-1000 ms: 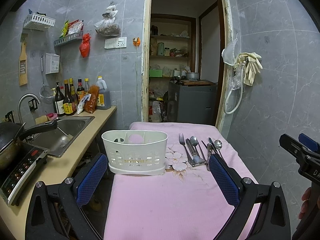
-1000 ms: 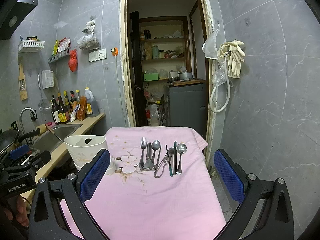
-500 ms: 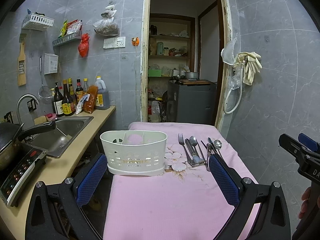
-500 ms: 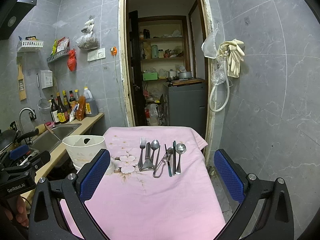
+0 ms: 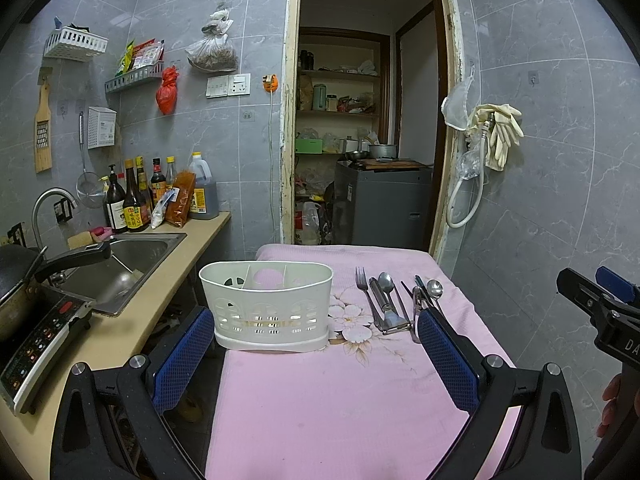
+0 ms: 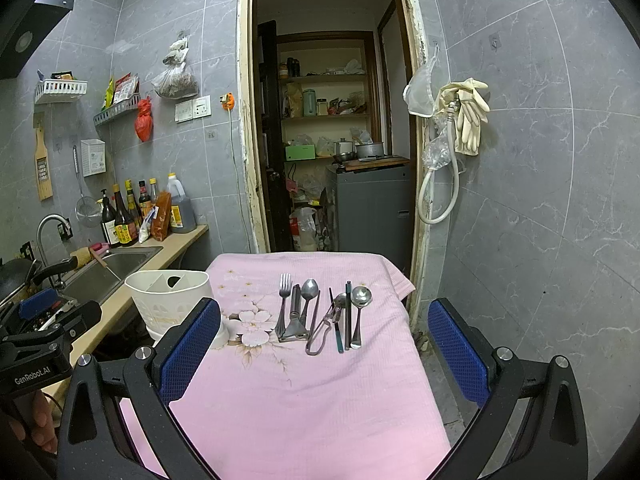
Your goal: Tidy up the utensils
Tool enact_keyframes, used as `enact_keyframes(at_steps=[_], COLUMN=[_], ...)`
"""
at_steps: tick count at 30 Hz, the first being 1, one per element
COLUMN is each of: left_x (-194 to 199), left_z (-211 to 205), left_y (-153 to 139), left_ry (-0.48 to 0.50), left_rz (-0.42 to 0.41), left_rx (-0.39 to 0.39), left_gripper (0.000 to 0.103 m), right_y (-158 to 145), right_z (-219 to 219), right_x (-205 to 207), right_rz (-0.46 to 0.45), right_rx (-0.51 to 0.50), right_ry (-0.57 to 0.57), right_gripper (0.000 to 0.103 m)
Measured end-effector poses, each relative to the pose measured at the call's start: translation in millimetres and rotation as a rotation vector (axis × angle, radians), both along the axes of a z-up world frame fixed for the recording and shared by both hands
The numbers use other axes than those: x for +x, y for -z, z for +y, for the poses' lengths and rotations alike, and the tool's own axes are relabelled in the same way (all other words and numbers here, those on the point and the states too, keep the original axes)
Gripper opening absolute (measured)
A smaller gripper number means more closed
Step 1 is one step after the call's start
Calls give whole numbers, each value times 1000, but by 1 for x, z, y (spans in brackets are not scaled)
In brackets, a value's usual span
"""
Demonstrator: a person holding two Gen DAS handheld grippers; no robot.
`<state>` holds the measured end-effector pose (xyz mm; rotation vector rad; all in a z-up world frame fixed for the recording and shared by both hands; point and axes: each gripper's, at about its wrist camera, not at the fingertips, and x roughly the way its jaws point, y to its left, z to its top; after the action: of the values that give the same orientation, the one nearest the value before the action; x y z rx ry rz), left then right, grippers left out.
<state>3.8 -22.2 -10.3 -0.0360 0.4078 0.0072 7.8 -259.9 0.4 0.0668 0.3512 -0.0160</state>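
Observation:
A white slotted utensil caddy (image 5: pixel 267 304) stands empty on the left of the pink cloth table (image 5: pixel 328 400). My left gripper (image 5: pixel 314 328) hovers open just in front of it, holding nothing. A row of metal utensils lies to the right: a fork (image 6: pixel 283 300), a flat-ended tool (image 6: pixel 295 316), a spoon (image 6: pixel 309 290), a looped tool (image 6: pixel 324 328), dark sticks (image 6: pixel 348 312) and a round spoon (image 6: pixel 360 298). My right gripper (image 6: pixel 324 316) is open and empty, short of the row. The caddy (image 6: pixel 168 292) sits left of it.
A counter with a sink (image 5: pixel 120 264), a pan and stove (image 5: pixel 36 320), and bottles (image 5: pixel 132 200) runs along the left. An open doorway (image 5: pixel 360 140) lies beyond the table. A tiled wall with a hose and gloves (image 6: pixel 464 120) is on the right.
Both grippers have only drifted very slightly. Nothing on the table has moved, and both stay open.

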Motion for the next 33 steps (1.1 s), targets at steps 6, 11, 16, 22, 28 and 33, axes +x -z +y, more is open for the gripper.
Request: enact_keyframes(at_steps=[6,11,16,22,28,33], left_x=[7,15,16,29,54,84], left_z=[7,-9,-9,-13,-28,-49], left_y=[4,11,9,2,-4,-7], left_ry=[2,22,41,65,89,108], left_rz=[0,-1,-14,-29,-43,-51], left_rx=[-1,-4,-7,-4,8,17], left_gripper=[102,102,102,102,102,102], right_y=[11,15,3,-6,-15,-24], right_z=[0,-4,-8,-22,-44,-67], right_x=[10,11,4,7,28,68], right_rz=[1,-2,-14,-25,-34,-26], right_rx=[-2,-4,-6,-20,-21,-35], right_ry=[5,19,31,47,52,27], right_gripper=[102,102,102,102,102,102])
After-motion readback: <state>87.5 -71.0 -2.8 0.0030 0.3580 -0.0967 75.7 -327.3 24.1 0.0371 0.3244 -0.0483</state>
